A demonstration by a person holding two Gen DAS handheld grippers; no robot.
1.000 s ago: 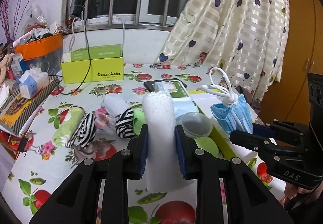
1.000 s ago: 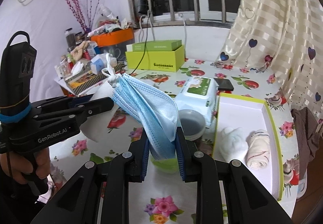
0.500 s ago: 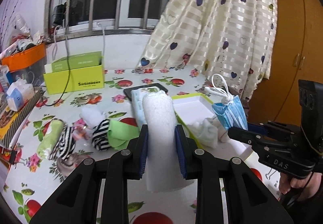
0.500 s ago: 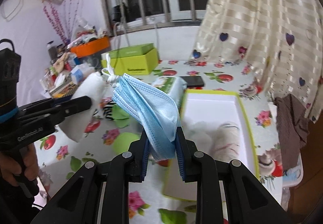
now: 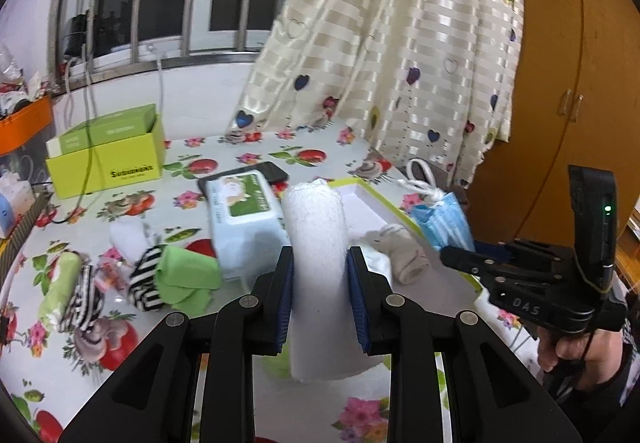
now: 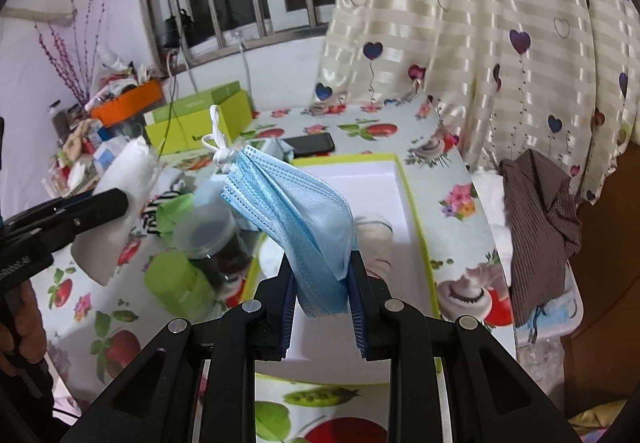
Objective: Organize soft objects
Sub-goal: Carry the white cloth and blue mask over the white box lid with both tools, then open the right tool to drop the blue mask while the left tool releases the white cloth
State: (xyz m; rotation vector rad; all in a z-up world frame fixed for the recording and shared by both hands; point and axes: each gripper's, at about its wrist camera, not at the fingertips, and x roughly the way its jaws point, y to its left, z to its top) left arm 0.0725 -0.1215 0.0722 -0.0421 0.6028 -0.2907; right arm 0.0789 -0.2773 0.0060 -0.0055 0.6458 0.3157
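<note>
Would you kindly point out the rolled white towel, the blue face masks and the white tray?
rolled white towel [image 5: 318, 227], left wrist view, mid-roll.
blue face masks [image 6: 304, 211], right wrist view, folded middle.
white tray [image 6: 412, 211], right wrist view, right rim.

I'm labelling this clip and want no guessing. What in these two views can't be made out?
- Contents of the white tray with yellow-green rim: in the right wrist view, the folded blue face masks cover the rolled cloths.
- Lower end of the white rolled towel: in the left wrist view, hidden behind the left gripper.
- Small clear plastic jar: blurred; contents unreadable.
</note>
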